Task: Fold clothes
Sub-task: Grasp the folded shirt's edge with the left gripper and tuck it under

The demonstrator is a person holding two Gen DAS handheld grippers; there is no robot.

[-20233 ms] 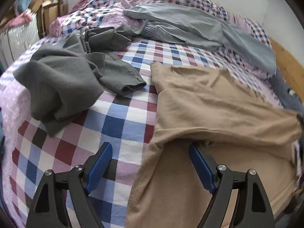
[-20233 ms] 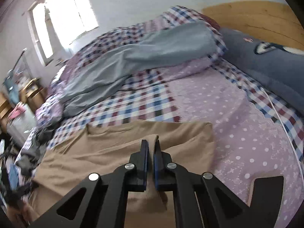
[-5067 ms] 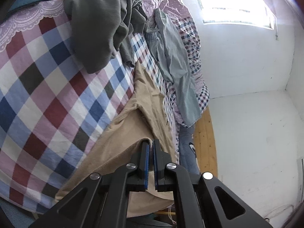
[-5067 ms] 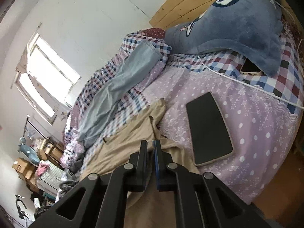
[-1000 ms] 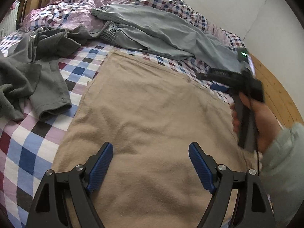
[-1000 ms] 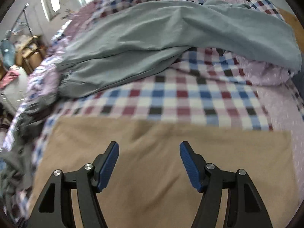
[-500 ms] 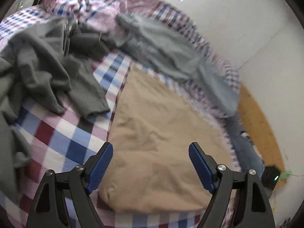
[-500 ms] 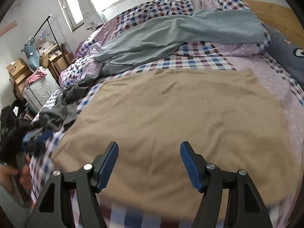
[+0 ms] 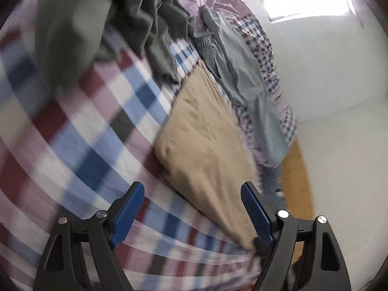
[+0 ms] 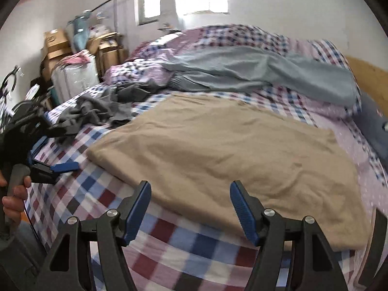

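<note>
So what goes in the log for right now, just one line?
task: fold clothes | tan garment: flat on bed, untouched | left gripper: open, empty | right gripper: open, empty | grey clothes: unfolded

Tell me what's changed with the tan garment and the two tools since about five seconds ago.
Both tools let go: the left tool and right tool, then shut on the tan garment, are now open and pulled back. The garment went from lifted to lying flat, folded. The grey trousers and dark grey clothes stayed put.
</note>
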